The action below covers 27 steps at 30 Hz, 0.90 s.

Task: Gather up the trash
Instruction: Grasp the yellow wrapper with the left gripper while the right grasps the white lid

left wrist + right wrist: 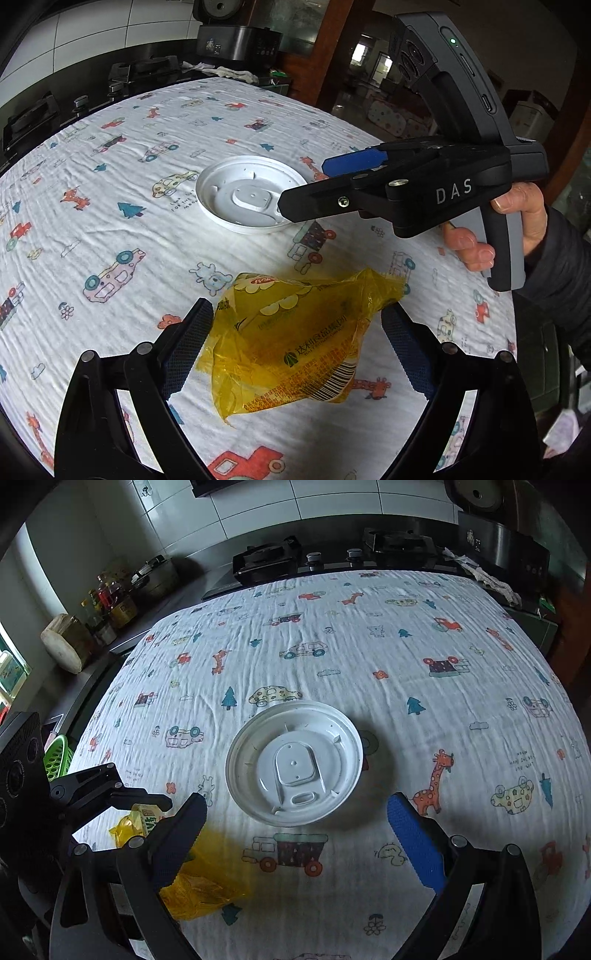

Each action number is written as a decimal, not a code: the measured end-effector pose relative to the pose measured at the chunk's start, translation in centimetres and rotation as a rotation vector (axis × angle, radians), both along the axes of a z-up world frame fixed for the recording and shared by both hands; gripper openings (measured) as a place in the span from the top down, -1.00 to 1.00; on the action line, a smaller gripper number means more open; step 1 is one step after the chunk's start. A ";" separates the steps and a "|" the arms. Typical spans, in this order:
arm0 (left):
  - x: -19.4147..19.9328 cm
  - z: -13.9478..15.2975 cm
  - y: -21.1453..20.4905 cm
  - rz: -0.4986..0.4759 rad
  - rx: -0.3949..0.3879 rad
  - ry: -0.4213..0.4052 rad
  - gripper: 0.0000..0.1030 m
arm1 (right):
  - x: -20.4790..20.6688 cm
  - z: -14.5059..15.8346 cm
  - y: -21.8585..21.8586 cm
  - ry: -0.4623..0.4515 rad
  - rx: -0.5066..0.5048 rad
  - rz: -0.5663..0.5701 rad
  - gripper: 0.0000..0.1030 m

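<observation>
A crumpled yellow plastic wrapper [295,343] lies on the patterned tablecloth between the fingers of my left gripper [297,314], which is open around it, jaws apart on both sides. The wrapper also shows in the right wrist view [199,882] at lower left. A white plastic lid [247,199] lies upside down farther back; it shows in the right wrist view [295,764] in the middle. My right gripper [297,808] is open and empty, just short of the lid; in the left wrist view [301,188] its tips hover over the lid's right edge.
The table carries a white cloth [406,646] printed with cars and giraffes. A gas stove [266,563] and a dark appliance [502,542] stand behind it. Jars and bottles [110,602] and a green basket [57,757] are at the left.
</observation>
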State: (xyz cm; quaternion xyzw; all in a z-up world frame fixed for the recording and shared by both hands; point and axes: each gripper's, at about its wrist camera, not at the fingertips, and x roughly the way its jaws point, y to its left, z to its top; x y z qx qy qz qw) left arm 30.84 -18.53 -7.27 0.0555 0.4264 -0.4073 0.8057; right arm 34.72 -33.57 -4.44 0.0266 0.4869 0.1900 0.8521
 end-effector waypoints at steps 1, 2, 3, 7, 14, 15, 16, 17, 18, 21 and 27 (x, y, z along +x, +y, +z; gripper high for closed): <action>-0.1 -0.1 -0.2 -0.002 -0.001 -0.005 -0.81 | 0.0 -0.2 0.0 0.003 0.002 0.001 -0.85; -0.2 -0.2 -0.3 -0.005 0.000 -0.008 -0.81 | 0.0 -0.3 0.0 0.006 0.003 0.002 -0.85; -0.2 -0.3 -0.5 -0.007 0.004 -0.011 -0.82 | 0.0 -0.4 0.1 0.008 0.005 0.004 -0.85; -0.5 -0.7 -1.1 -0.020 0.031 -0.025 -0.82 | 0.0 -0.9 0.4 0.014 0.003 0.019 -0.85; -0.9 -1.0 -1.2 -0.013 0.037 -0.044 -0.71 | 0.0 -1.2 1.1 0.008 -0.003 0.029 -0.84; -0.8 -1.0 -1.2 -0.013 0.036 -0.041 -0.56 | 0.1 -1.2 1.1 0.005 -0.008 0.029 -0.83; -0.8 -1.0 -1.0 -0.008 0.036 -0.039 -0.55 | 0.1 -1.3 1.2 0.004 -0.013 0.030 -0.83; -0.8 -0.9 -0.8 -0.002 0.030 -0.039 -0.53 | 0.2 -1.4 1.3 0.005 -0.016 0.032 -0.83; -0.8 -0.9 -0.6 0.000 0.024 -0.040 -0.48 | 0.2 -1.4 1.4 0.003 -0.019 0.032 -0.83; -1.0 -0.6 0.1 0.010 0.008 -0.040 -0.32 | 0.4 -1.6 1.5 0.005 -0.021 0.037 -0.83; -1.3 0.2 1.5 0.024 0.016 -0.042 0.10 | 0.9 -1.7 2.1 -0.001 -0.046 0.045 -0.83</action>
